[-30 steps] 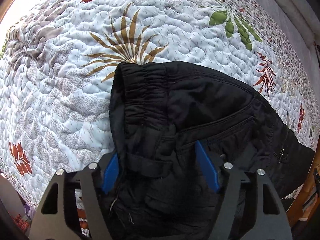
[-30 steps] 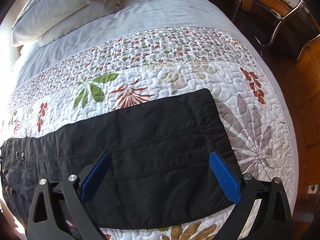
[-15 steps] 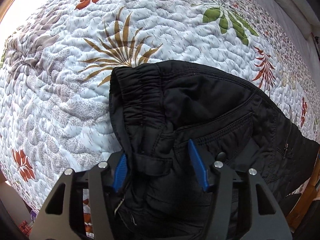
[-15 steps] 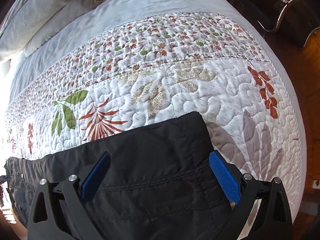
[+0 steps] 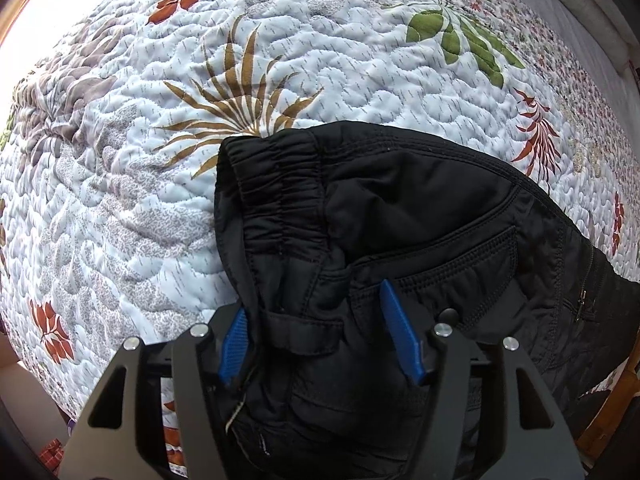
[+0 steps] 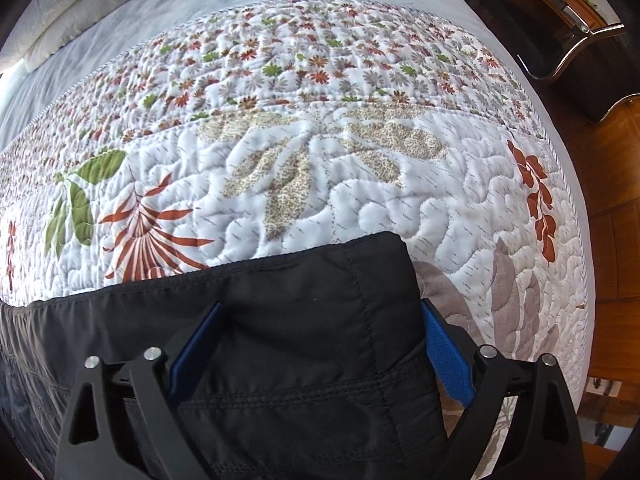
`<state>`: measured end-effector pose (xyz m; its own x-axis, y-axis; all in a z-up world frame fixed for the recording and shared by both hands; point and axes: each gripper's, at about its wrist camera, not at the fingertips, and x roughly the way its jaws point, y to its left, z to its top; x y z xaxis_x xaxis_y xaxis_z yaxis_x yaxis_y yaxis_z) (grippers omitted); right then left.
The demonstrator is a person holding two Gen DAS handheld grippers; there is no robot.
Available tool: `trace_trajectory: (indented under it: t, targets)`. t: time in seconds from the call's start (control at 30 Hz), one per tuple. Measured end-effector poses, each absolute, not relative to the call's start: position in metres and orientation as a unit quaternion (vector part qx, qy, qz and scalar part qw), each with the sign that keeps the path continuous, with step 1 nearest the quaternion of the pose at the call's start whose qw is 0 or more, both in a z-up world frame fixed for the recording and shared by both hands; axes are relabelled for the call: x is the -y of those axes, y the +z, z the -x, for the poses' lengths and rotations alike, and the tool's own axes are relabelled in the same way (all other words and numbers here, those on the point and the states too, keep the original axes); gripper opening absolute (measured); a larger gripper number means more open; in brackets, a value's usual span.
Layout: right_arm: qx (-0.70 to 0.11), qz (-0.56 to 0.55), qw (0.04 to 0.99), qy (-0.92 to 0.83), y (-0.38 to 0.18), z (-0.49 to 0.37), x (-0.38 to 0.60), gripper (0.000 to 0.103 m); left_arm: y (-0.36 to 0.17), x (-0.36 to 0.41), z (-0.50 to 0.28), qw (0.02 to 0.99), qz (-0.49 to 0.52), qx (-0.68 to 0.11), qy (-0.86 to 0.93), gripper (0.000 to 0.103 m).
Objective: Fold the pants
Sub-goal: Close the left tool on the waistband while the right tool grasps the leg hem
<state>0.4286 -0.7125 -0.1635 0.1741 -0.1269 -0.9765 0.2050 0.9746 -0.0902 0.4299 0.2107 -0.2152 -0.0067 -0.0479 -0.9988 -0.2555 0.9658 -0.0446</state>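
Observation:
Black pants (image 5: 400,240) lie on a floral quilted bedspread (image 5: 160,180). In the left wrist view the elastic waistband (image 5: 276,196) and a back pocket (image 5: 460,264) show. My left gripper (image 5: 320,340) has its blue pads closing around a bunched part of the waist, with fabric filling the narrowed gap. In the right wrist view the leg hem end of the pants (image 6: 340,320) lies between the blue pads of my right gripper (image 6: 320,352), which stands wide open over the cloth.
The quilt (image 6: 320,140) covers the bed, with a grey sheet and pillows (image 6: 80,20) at the far end. The bed's right edge drops to a wooden floor (image 6: 612,200). A chair and a desk (image 6: 560,20) stand at the far right.
My left gripper's pads have narrowed around the waist fabric. My right gripper has moved down and forward over the leg hem, staying open.

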Motion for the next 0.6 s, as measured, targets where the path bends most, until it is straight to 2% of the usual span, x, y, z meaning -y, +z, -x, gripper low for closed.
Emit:
trace_trajectory:
  t: [0.07,0.13,0.2,0.33,0.5,0.6]
  targets:
    - [-0.629,-0.024,0.77,-0.104,-0.164,-0.427,0.71,0.067,-0.214,-0.211,-0.43,0.698,0.108,-0.704,0.076,0.06]
    - [-0.625,-0.023,0.775,-0.092,-0.159,-0.425,0.706,0.039,-0.213,-0.211,-0.428,0.701,0.106,-0.701,0.077,0.058]
    - [-0.624,-0.006,0.775,-0.095,-0.15,-0.422,0.698,0.028,-0.209,-0.209,-0.424,0.705,0.103,-0.697,0.079,0.055]
    - [-0.618,0.027,0.779,-0.099,-0.138,-0.42,0.683,0.017,-0.202,-0.198,-0.423,0.714,0.094,-0.689,0.08,0.043]
    - [-0.6,0.05,0.793,-0.096,-0.118,-0.407,0.669,0.015,-0.19,-0.188,-0.419,0.728,0.1,-0.674,0.072,0.028]
    - [-0.581,0.043,0.807,-0.093,-0.099,-0.394,0.666,0.014,-0.18,-0.183,-0.412,0.741,0.106,-0.66,0.067,0.024]
